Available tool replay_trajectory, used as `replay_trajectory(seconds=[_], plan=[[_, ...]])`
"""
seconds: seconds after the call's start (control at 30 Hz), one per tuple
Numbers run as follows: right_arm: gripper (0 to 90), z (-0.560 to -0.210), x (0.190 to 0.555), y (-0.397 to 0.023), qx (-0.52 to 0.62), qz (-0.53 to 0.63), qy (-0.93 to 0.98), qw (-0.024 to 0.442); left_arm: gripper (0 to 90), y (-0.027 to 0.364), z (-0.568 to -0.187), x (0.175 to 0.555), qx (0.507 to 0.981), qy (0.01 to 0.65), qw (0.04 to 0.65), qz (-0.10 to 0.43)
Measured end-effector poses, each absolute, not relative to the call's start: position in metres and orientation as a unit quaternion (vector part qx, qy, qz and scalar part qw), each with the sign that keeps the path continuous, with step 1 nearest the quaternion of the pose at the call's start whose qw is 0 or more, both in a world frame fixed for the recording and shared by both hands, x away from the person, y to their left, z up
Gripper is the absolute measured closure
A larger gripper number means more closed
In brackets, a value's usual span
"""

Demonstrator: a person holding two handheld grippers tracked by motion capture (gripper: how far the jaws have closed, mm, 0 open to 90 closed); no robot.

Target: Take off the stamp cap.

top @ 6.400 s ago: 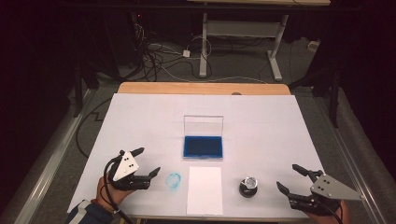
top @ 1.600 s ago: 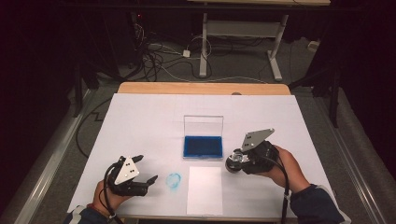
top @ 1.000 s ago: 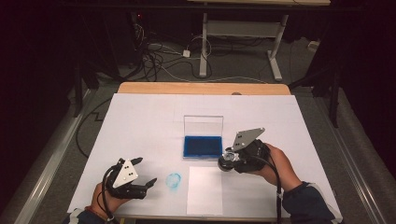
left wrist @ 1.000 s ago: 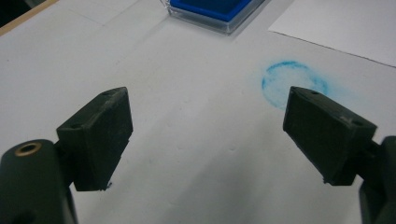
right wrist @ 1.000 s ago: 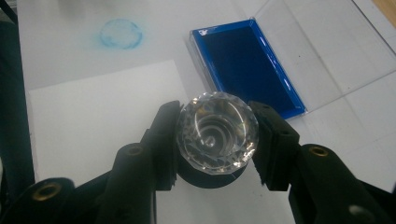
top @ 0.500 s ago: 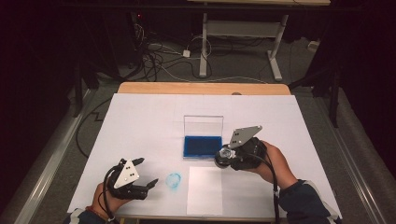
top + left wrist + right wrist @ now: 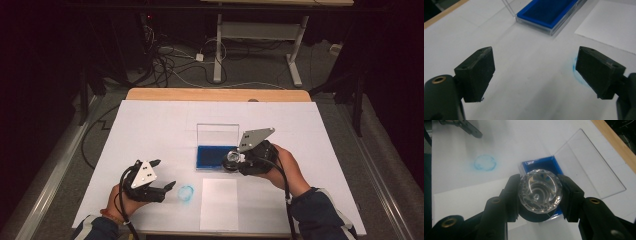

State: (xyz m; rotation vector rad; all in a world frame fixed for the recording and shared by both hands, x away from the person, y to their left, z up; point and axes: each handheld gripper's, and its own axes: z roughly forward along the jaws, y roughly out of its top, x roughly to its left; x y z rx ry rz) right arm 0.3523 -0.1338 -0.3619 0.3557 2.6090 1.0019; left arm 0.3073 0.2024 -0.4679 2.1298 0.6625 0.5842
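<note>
A stamp with a clear faceted knob (image 7: 540, 191) sits between the jaws of my right gripper (image 7: 540, 195), which is shut on it. In the high view the right gripper (image 7: 231, 161) holds the stamp (image 7: 232, 158) over the near right corner of the blue ink pad (image 7: 209, 155), whose clear lid (image 7: 216, 134) stands open behind. My left gripper (image 7: 165, 174) is open at the front left. Its jaws (image 7: 535, 72) hold nothing and hover over bare table beside a blue ring-shaped stamp mark (image 7: 576, 75).
A white sheet of paper (image 7: 219, 202) lies in front of the ink pad, near the table's front edge. The blue ring mark (image 7: 186, 193) is just left of it. The table's wooden far edge (image 7: 215, 95) borders a floor with cables and desk legs.
The right gripper has carried the stamp leftward, from beside the ink pad to over its near right corner. The left gripper has crept a little forward and right toward the blue mark.
</note>
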Motion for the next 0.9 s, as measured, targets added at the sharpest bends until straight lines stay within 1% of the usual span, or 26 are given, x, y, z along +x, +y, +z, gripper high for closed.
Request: replay_trajectory(seconds=[0.03, 0.1, 0.33, 0.43, 0.57, 0.63, 0.9], plan=[[56.5, -0.362, 0.352, -0.134, 0.125, 0.351, 0.914, 0.161, 15.0, 0.200, -0.466, 0.310, 0.851, 0.249, 0.399, 0.236], [56.5, -0.362, 0.352, -0.129, 0.120, 0.353, 0.914, 0.161, 15.0, 0.190, -0.464, 0.316, 0.852, 0.243, 0.402, 0.232], [56.6, -0.363, 0.341, -0.120, 0.106, 0.363, 0.913, 0.153, 14.6, 0.145, -0.459, 0.317, 0.864, 0.201, 0.423, 0.185], [56.6, -0.365, 0.335, -0.114, 0.097, 0.368, 0.913, 0.147, 14.5, 0.133, -0.458, 0.314, 0.866, 0.187, 0.432, 0.169], [56.6, -0.367, 0.330, -0.109, 0.088, 0.375, 0.912, 0.138, 14.5, 0.121, -0.458, 0.311, 0.859, 0.175, 0.454, 0.160], [56.6, -0.367, 0.330, -0.109, 0.083, 0.374, 0.913, 0.137, 14.5, 0.117, -0.458, 0.310, 0.858, 0.172, 0.456, 0.161], [56.6, -0.371, 0.325, -0.102, 0.078, 0.378, 0.913, 0.128, 14.6, 0.105, -0.460, 0.312, 0.857, 0.166, 0.469, 0.135]])
